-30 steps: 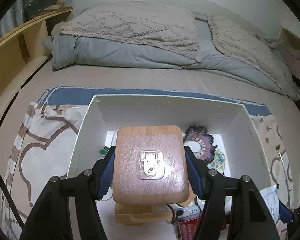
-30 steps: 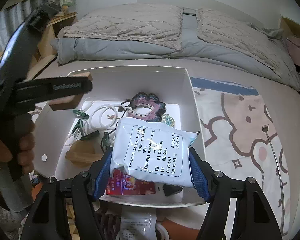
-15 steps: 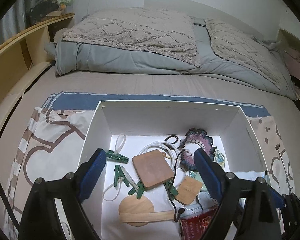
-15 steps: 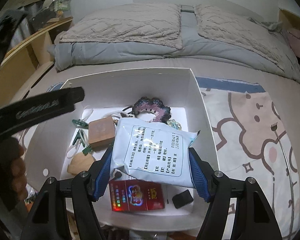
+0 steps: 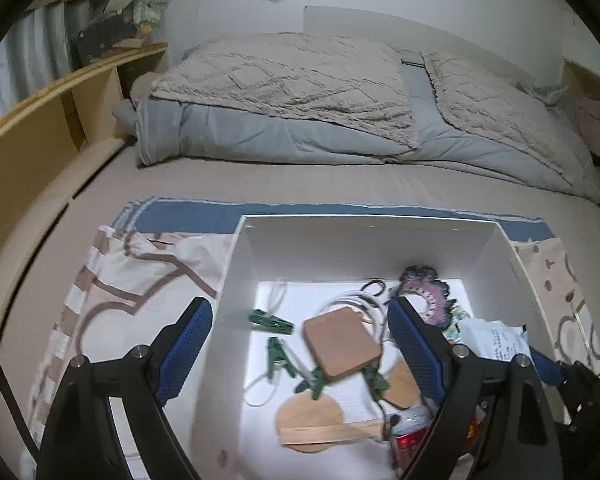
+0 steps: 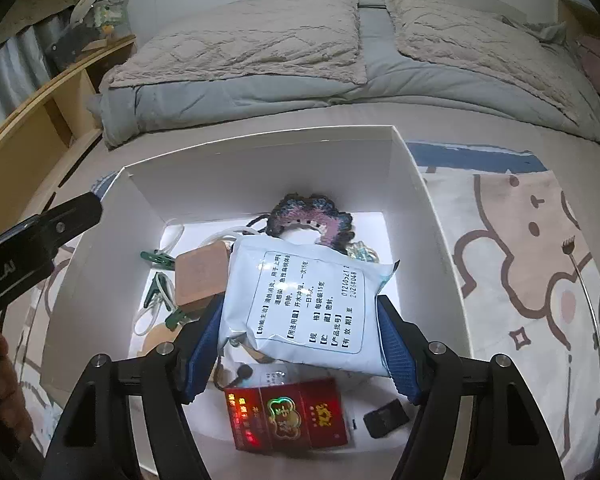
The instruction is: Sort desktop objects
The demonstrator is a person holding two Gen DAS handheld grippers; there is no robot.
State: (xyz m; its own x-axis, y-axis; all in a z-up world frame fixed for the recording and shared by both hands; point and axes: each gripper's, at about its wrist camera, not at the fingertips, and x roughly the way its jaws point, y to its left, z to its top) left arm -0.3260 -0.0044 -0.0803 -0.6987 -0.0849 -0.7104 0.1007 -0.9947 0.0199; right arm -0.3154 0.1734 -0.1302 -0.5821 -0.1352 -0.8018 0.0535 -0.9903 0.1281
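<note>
Left gripper (image 5: 300,344): jaws spread wide, nothing between the pads. It hangs above the white box (image 5: 364,236), and its left finger sits over the box's left wall.

Right gripper (image 6: 300,344): jaws easing apart right now. The white sachet (image 6: 304,304) with printed text is between the blue pads and both pads touch its edges. The sachet sits above the box interior, tilted, near the front half.

The white box stands on a patterned cloth (image 6: 532,264) spread over the bed (image 5: 300,184).

Box contents:
- wooden square block (image 5: 340,348), lying tilted on top of the green clips (image 5: 276,356) and a white cord (image 5: 356,304), mid-box
- round wooden piece with a flat stick (image 5: 312,424) across it, front centre
- second wooden disc (image 5: 404,384), just right of the block, partly behind the left gripper's right finger
- crocheted purple ring (image 6: 312,220), at the far wall
- red carton (image 6: 288,416), front, under the sachet's near edge
- small black item (image 6: 384,416), front right corner, beside the carton

Blanket and grey duvet (image 6: 260,80) are piled at the far end of the bed; a wooden shelf (image 5: 60,112) stands on the left.

The person's left hand (image 6: 0,384) shows at the left edge of the right wrist view, holding the left gripper's handle.
</note>
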